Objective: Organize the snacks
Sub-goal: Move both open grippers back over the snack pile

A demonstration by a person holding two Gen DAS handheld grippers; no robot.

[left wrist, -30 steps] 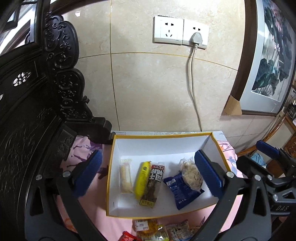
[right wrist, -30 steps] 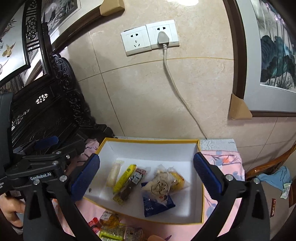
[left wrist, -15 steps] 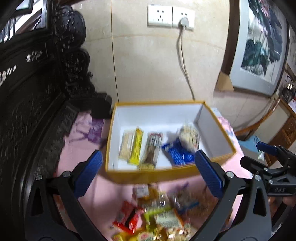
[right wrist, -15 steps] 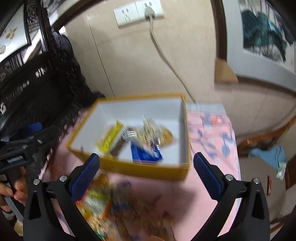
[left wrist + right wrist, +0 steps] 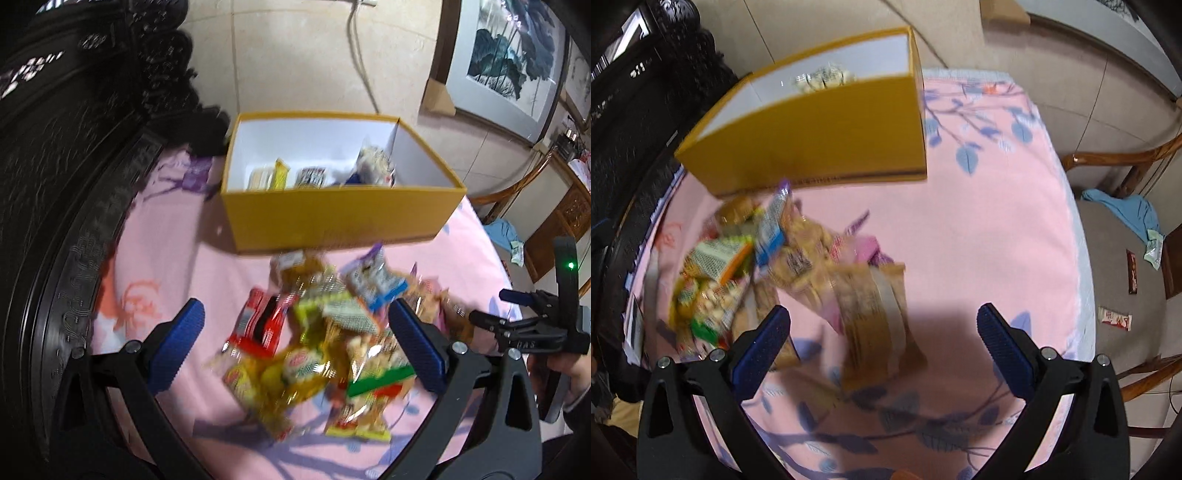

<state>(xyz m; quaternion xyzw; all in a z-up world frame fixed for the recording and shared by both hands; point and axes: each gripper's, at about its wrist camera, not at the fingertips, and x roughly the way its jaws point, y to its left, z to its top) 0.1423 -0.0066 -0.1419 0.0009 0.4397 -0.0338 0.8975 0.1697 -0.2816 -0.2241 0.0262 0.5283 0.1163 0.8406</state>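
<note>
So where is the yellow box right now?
The yellow box sits on the pink cloth near the wall, just behind the snack pile, upper middle in the left wrist view.

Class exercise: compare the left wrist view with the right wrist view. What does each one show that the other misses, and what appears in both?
Only the left wrist view shows the small wrapped snacks on the floor of the yellow cardboard box, the framed lotus painting, and the right gripper from the side.

Only the right wrist view shows the long tan snack packet nearest its fingers, and the red-and-white wrapper on the floor.

Both show the box, the loose snack pile and the pink floral cloth. Both grippers are open and empty.
</note>
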